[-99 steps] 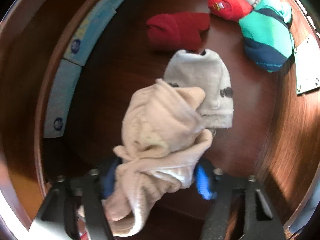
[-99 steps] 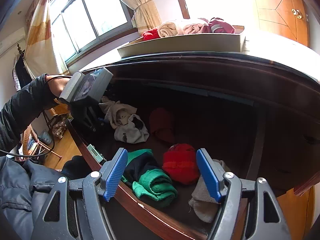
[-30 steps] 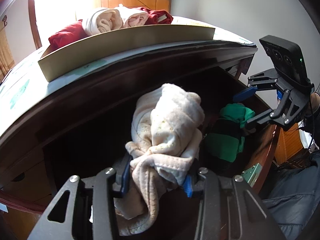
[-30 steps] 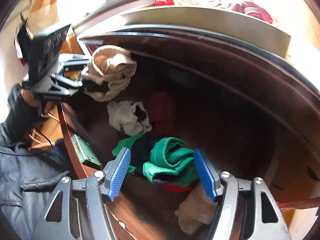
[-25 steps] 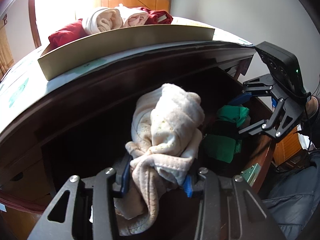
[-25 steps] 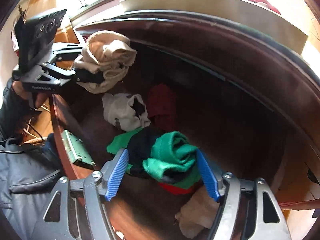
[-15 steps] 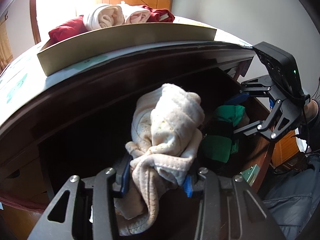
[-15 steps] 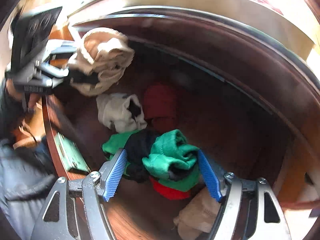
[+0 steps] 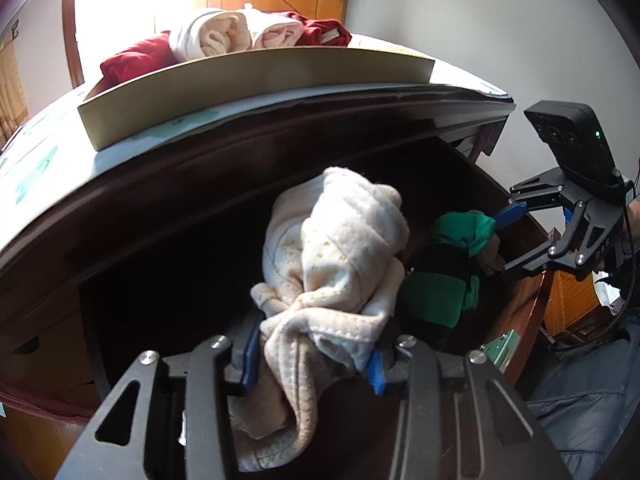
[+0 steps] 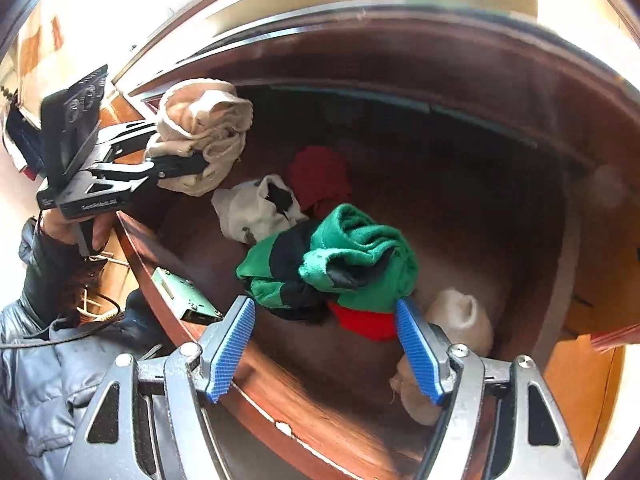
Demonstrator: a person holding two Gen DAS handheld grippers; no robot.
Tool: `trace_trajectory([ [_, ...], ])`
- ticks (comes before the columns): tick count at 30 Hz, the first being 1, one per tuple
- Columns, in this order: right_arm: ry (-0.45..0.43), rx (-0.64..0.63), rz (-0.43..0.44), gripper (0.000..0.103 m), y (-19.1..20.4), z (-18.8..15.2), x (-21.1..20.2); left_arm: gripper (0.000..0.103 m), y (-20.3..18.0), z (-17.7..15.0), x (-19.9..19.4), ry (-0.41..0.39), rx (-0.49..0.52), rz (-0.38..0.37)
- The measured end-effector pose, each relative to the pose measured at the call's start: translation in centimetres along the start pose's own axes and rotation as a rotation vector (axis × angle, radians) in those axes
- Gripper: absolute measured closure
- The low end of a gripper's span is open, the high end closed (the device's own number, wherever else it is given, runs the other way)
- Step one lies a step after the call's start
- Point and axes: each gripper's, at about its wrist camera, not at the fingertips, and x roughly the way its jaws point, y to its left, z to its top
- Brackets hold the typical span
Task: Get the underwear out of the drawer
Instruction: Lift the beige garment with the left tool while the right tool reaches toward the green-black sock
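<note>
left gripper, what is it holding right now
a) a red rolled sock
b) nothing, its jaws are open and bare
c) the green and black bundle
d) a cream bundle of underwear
d: the left gripper is shut on the cream bundle of underwear, lifted above the drawer, while the green and black bundle sits between the open jaws of the right gripper.

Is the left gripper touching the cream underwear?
Touching. The left wrist view shows the left gripper with both blue pads pressed into the bunched cream underwear, which hangs between them.
</note>
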Motion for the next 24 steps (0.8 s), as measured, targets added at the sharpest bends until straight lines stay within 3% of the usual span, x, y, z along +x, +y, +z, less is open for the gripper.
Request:
trace_trajectory([
  [4, 0.034, 0.015, 0.007, 0.029, 0.3, 0.7, 1.5, 0.063, 0.0, 0.0, 0.0, -0.001, -0.006, -0.002],
  [9, -0.017, 0.003, 0.024, 0.029, 1.7, 2.9, 1.9, 0.063, 0.2, -0.1, 0.0, -0.007, -0.014, -0.004],
  [13, -0.002, -0.017, 0.005, 0.029, 2.4, 4.1, 3.5, 0.063, 0.4, -0.2, -0.1, -0.011, -0.023, -0.006],
  [20, -0.002, 0.078, 0.083, 0.029, 1.4, 5.0, 4.7, 0.063, 0.7, -0.1, -0.1, -0.011, -0.038, -0.011],
  [24, 0.009, 0.107, 0.050, 0.029, 1.1, 5.6, 4.9, 0.063, 0.9, -0.1, 0.0, -0.009, -0.052, -0.016],
])
